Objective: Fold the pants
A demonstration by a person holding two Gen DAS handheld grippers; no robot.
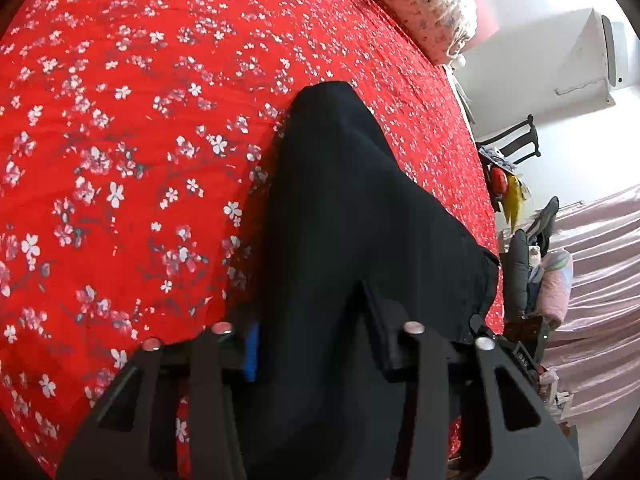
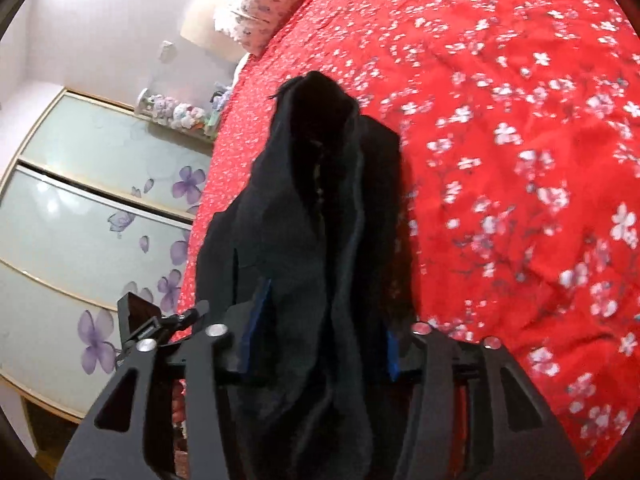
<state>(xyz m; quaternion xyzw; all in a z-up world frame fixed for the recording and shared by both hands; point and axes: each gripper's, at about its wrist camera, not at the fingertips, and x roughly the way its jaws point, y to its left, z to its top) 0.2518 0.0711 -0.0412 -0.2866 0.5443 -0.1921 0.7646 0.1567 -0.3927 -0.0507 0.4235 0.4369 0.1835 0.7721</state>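
Observation:
Black pants (image 1: 340, 200) lie in a long strip on a red bedspread with white blossoms (image 1: 120, 160), running away from the camera. My left gripper (image 1: 316, 320) is shut on their near end; dark cloth fills the gap between the blue pad (image 1: 252, 354) and the other finger. In the right wrist view the pants (image 2: 320, 180) are bunched and folded lengthwise over the same bedspread (image 2: 520, 160). My right gripper (image 2: 324, 320) is shut on that bunch, with a blue pad (image 2: 256, 320) pressed against each side of the cloth.
A patterned pillow (image 1: 420, 0) lies at the head of the bed. Past the bed's right edge are a dark chair (image 1: 516, 140), piled clothes and a pink cover (image 1: 600, 260). A wardrobe with purple flowers (image 2: 80, 200) stands past the other edge.

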